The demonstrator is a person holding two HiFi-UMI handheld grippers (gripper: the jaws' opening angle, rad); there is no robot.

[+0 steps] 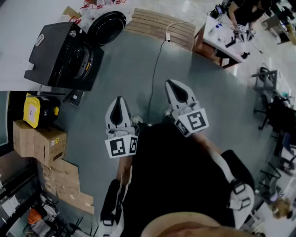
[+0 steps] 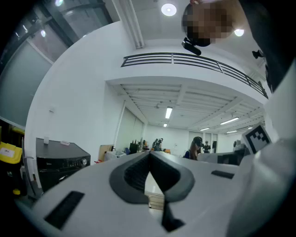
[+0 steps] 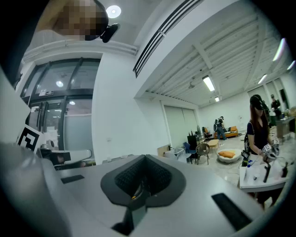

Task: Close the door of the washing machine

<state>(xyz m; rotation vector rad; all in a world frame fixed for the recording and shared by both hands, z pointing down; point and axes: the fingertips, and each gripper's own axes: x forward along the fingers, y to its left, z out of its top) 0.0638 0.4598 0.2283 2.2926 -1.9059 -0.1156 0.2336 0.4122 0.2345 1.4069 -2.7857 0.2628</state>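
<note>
1. The washing machine [image 1: 60, 58] stands upper left, well ahead of the left gripper [image 1: 118, 104] (the right gripper [image 1: 172, 87] is just beside it).
2. Cardboard boxes [image 1: 39, 141] sit nearer the person, along the left edge.
3. A table [image 1: 222, 44] stands upper right, seemingly cluttered.

1. Smooth grey floor [image 1: 138, 69], crossed by a thin black cable [image 1: 156, 69].
2. Pale slatted wooden platform [image 1: 159, 23], at the floor's far edge.
3. Brown cardboard boxes [image 1: 39, 141], stacked at the left, with flattened cardboard sheets [image 1: 67, 183] beside them.
4. White worktable [image 1: 222, 39], far right, cluttered with small items.
5. Plain white walls [image 2: 78, 106], with a long black slatted vent [image 2: 194, 61] curving along the ceiling edge.
6. Round recessed ceiling lamp [image 2: 169, 9] and white fluorescent strip lights [image 2: 168, 112], all lit.
7. Dark-framed glass partition [image 3: 69, 88].
8. Distant lounge area with a dark chair [image 3: 202, 150] and an orange sofa [image 3: 233, 131].
</note>
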